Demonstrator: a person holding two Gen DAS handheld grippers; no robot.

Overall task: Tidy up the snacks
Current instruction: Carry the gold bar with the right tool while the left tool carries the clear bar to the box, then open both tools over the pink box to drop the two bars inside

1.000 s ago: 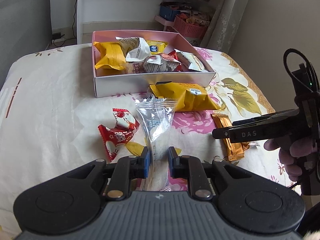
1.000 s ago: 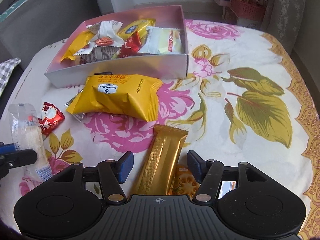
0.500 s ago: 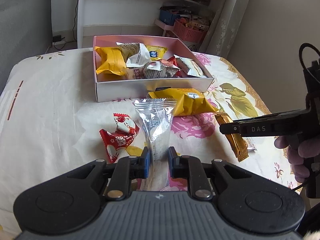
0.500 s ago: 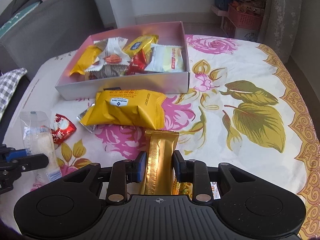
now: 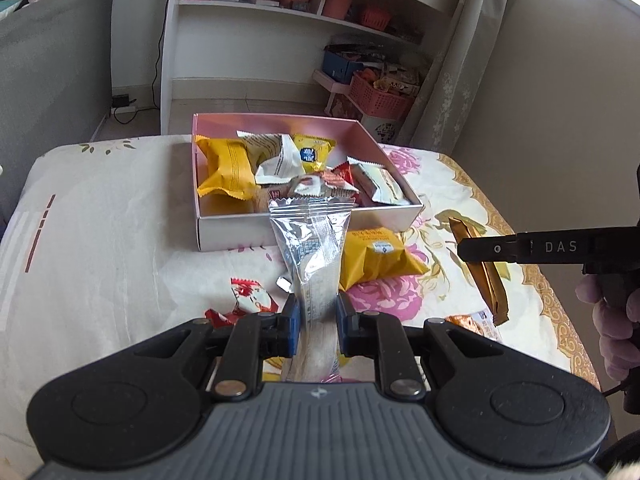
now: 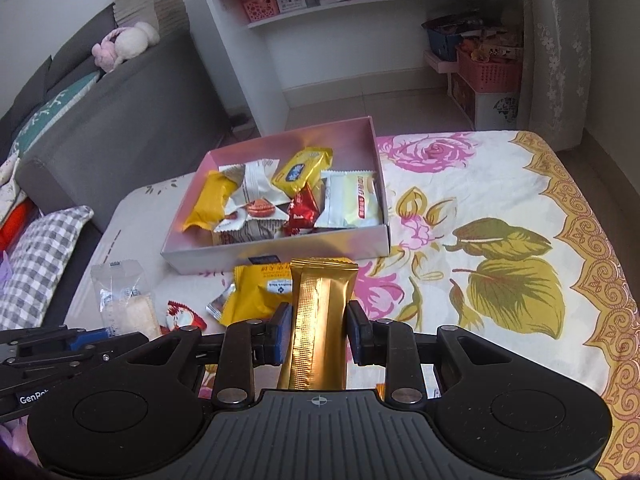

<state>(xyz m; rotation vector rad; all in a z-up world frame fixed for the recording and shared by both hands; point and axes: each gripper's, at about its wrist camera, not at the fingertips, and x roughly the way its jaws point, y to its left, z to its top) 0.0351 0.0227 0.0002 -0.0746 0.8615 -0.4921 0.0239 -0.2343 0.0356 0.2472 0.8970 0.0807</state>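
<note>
Both hands loaded: the left gripper is clamped on a clear snack packet, the right gripper on a gold bar wrapper, both just short of the pink box. Best carry each over the near wall and release low, into gaps.

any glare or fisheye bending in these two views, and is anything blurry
Right wrist view: bright glare runs down the gold bar held in the right claw, and the pink box wall shines. Left wrist view: the clear packet in the left claw glints; the shelf and curtain bow outward near the edges. Both views look sharp, with soft shadows.
</note>
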